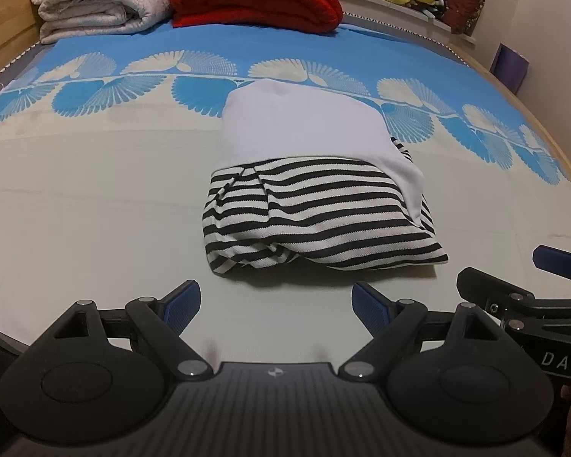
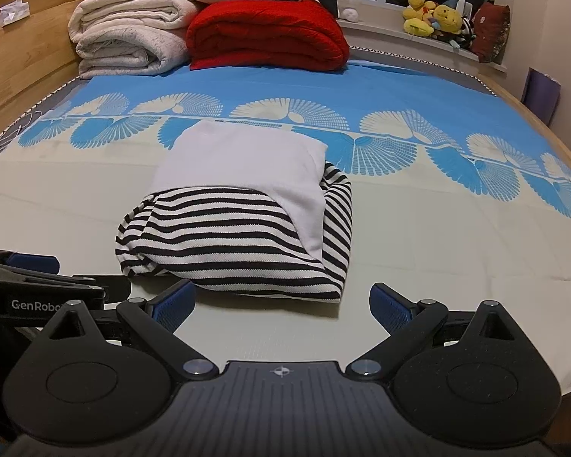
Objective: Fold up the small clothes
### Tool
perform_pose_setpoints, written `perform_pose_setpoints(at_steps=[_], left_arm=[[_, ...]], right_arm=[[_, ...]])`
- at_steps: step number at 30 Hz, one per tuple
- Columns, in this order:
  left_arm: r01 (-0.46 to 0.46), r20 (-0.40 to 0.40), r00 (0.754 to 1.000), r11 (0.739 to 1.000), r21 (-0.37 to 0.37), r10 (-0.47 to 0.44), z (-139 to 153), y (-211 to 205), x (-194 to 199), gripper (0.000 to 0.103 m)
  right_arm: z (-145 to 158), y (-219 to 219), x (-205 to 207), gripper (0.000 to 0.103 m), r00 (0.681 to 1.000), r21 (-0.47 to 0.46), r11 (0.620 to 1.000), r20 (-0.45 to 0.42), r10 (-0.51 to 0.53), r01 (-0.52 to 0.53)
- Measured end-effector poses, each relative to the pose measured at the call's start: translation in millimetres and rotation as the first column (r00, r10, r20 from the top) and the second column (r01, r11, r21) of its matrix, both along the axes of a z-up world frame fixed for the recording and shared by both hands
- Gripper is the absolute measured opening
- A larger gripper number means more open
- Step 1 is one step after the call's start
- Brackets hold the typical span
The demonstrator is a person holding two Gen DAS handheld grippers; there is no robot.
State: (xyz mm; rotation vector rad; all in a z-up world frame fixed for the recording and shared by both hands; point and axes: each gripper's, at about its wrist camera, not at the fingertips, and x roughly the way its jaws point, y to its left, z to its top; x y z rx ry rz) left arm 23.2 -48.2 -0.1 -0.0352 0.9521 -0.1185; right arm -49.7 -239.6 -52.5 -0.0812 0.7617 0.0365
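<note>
A small garment lies folded on the bed, with a black-and-white striped part (image 1: pixel 308 213) in front and a plain white part (image 1: pixel 300 122) folded over its back. It also shows in the right wrist view (image 2: pixel 232 243). My left gripper (image 1: pixel 276 304) is open and empty, just short of the garment's near edge. My right gripper (image 2: pixel 281 306) is open and empty, close to the garment's near right corner. The right gripper shows at the right edge of the left wrist view (image 1: pixel 521 289). The left gripper shows at the left edge of the right wrist view (image 2: pixel 38 278).
The bed sheet (image 2: pixel 418 87) is blue with a white fan pattern and pale near me. A folded cream blanket (image 2: pixel 129 42) and a red blanket (image 2: pixel 266 34) sit at the head. Plush toys (image 2: pixel 434 15) stand on the sill. A wooden frame (image 2: pixel 23 57) runs along the left.
</note>
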Motion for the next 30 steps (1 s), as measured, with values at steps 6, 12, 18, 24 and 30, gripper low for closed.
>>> perform_pose_setpoints(at_steps=[6,12,18,24,30], left_arm=[[0.004,0.001,1.000,1.000,0.002,-0.004,-0.1,-0.9,-0.3,0.090],[0.009,0.003,1.000,1.000,0.003,-0.009,-0.4,-2.2,-0.5,0.090],[0.010,0.006,1.000,1.000,0.001,-0.010,-0.3,-2.1,-0.4,0.090],[0.013,0.007,1.000,1.000,0.001,-0.013,0.0,-2.7,-0.6,0.090],[0.016,0.009,1.000,1.000,0.002,-0.016,0.4,-3.3,-0.4,0.090]], right_arm=[[-0.3,1.1,-0.4,0.098,1.000,-0.001,1.000,-0.001,-0.001,0.001],[-1.5,1.3,-1.2,0.098,1.000,-0.004,1.000,-0.003,0.001,-0.001],[-1.4,1.5,-1.3,0.098,1.000,-0.004,1.000,-0.003,0.001,-0.001],[-1.2,1.9,-1.1,0.098,1.000,-0.005,1.000,-0.003,0.001,-0.001],[-1.2,2.0,-1.1,0.098,1.000,-0.005,1.000,-0.003,0.001,-0.001]])
